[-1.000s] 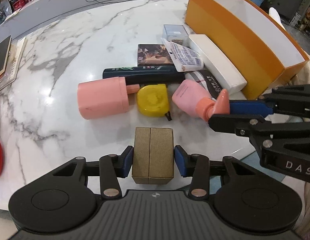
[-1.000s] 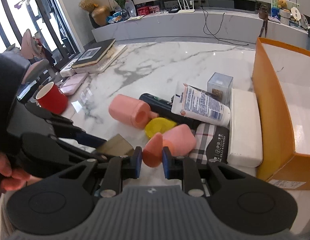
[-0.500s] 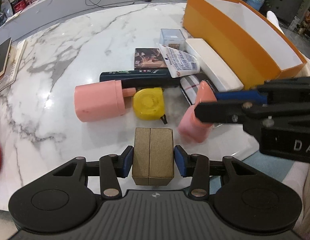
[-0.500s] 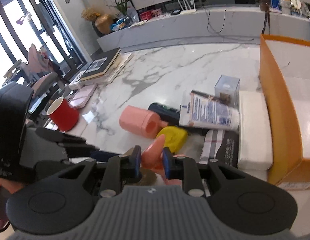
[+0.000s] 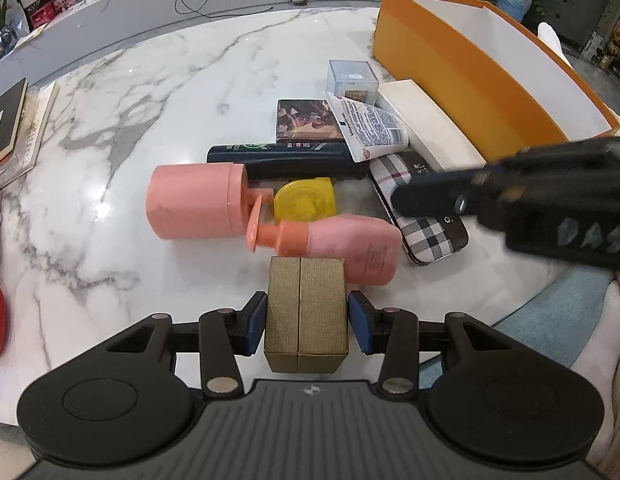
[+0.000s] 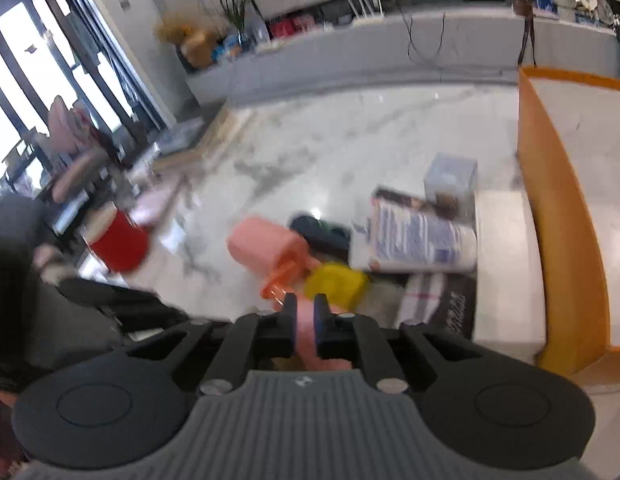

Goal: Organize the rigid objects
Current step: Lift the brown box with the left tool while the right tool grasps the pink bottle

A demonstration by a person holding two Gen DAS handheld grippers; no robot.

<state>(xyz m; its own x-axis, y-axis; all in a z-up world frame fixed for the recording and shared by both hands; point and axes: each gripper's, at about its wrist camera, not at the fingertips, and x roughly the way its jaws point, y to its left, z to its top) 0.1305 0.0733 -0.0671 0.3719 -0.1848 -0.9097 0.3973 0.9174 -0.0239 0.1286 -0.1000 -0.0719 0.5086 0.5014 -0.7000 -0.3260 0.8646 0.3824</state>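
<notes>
Left wrist view — left gripper (image 5: 306, 323) around gold box (image 5: 306, 314), pump bottle (image 5: 341, 246) lying behind

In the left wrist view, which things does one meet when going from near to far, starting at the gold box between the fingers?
Gold box → pink pump bottle → yellow tape measure → dark flat case → brown patterned box → clear cube.

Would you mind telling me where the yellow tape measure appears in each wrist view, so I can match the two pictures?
Left wrist: the yellow tape measure sits just above centre, beyond the pink pump bottle.
Right wrist: it sits slightly below centre, just beyond the fingertips.
Shared landmark: the orange box at the right of both views.
</notes>
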